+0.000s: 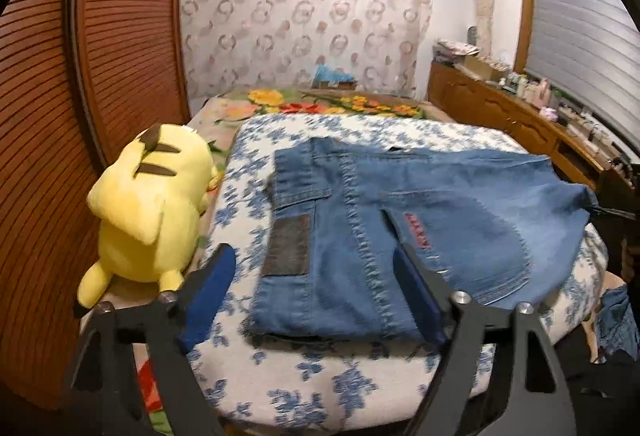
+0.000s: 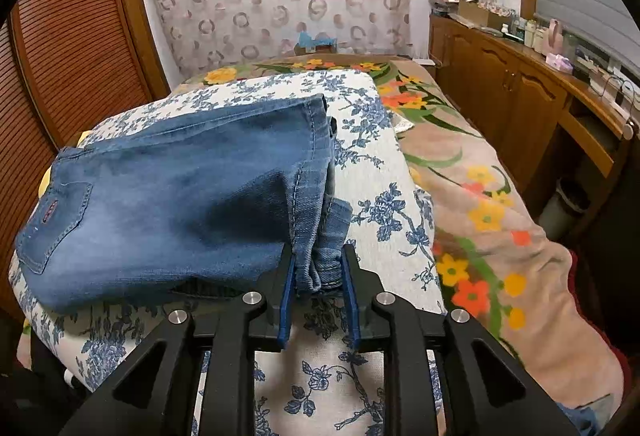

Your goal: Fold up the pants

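Observation:
Blue denim pants (image 1: 400,220) lie folded on a blue-and-white floral cloth (image 1: 320,376); the waist end with a dark leather patch (image 1: 288,244) faces the left wrist view. My left gripper (image 1: 316,268) is open and empty, its blue pads just above the near waist edge. In the right wrist view the pants (image 2: 180,196) lie to the left, back pocket (image 2: 56,224) at far left. My right gripper (image 2: 318,268) is shut on the bunched leg hems (image 2: 320,256), holding them just above the cloth (image 2: 320,376).
A yellow plush toy (image 1: 148,208) lies at the left of the pants. A flowered blanket (image 2: 480,196) covers the bed to the right. A wooden cabinet (image 2: 520,104) with bottles stands along the right wall. A slatted wooden door (image 1: 80,76) is on the left.

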A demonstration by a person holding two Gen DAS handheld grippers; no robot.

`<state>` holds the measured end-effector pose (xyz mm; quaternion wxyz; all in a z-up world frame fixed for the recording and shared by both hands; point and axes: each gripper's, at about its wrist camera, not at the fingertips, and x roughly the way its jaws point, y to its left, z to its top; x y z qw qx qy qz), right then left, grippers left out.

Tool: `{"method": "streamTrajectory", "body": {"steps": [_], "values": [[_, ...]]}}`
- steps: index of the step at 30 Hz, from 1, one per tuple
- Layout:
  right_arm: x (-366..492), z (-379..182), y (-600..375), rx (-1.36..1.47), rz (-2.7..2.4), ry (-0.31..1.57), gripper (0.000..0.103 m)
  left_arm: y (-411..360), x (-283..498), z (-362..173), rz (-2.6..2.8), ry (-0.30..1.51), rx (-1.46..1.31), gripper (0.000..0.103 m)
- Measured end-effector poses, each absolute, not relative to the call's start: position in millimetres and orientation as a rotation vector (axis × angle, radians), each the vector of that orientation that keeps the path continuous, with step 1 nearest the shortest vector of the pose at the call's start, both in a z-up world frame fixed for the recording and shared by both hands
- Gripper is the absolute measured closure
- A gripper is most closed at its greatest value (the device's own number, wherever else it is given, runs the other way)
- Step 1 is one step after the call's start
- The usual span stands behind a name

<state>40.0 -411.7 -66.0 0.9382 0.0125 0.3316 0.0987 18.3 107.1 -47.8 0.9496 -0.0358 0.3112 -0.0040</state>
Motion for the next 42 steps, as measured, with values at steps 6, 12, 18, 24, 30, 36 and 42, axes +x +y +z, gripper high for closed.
{"method": "streamTrajectory", "body": {"steps": [6,12,18,24,30,36,42], "values": [[32,-67,-411,0.040,0.212,0.664,0.069,79,33,-57,-0.071,0.663,-0.054,0.021],[24,-63,-406,0.023,0.221,0.653,0.066,41,49,-68,-0.148,0.673,-0.013,0.021],[22,-60,-406,0.015,0.225,0.636,0.065,6,64,-77,-0.213,0.694,0.031,0.021],[23,-58,-404,-0.001,0.215,0.619,0.062,-11,76,-88,-0.247,0.722,0.035,0.021],[24,-63,-402,-0.032,0.205,0.621,0.059,-15,79,-103,-0.258,0.766,0.013,0.021],[28,-60,-404,-0.048,0.200,0.622,0.059,-20,77,-109,-0.240,0.768,0.037,0.021],[30,-55,-405,-0.047,0.207,0.609,0.059,-23,76,-112,-0.223,0.767,0.065,0.019]]}}
